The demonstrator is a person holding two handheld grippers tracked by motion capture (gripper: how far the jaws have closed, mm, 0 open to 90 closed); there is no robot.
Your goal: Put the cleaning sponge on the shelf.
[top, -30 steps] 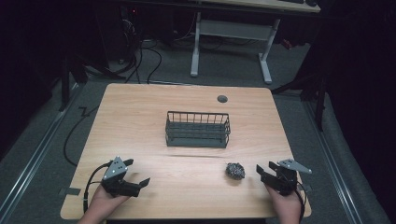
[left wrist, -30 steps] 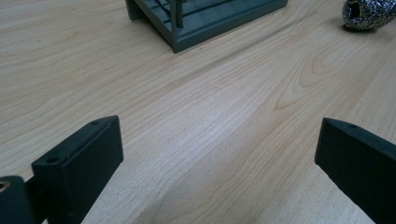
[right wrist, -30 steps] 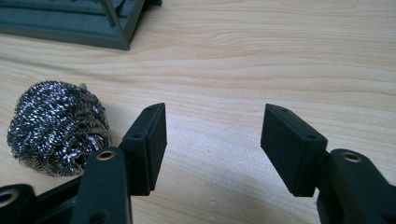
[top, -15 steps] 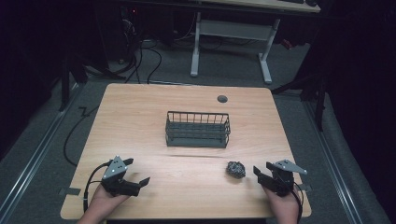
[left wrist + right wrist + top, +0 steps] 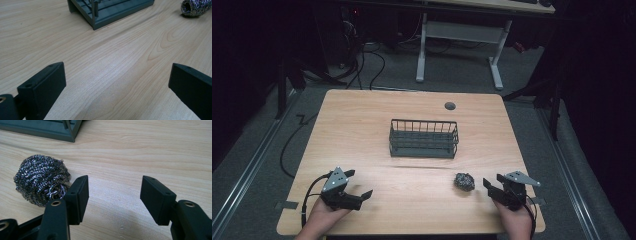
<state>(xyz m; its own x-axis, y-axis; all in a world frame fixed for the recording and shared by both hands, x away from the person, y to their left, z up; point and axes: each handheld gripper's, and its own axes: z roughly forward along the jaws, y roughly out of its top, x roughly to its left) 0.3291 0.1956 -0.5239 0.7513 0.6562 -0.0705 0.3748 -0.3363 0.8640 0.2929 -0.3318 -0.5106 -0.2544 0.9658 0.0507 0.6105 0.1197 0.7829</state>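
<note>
no readable txt, no labels, brands, nos or signs on anything in any view

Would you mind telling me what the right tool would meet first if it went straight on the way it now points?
Probably bare table: the right tool stands open with only wood between its jaws. The steel scourer lies just left of that line, and the wire basket is farther off to the left.
</note>
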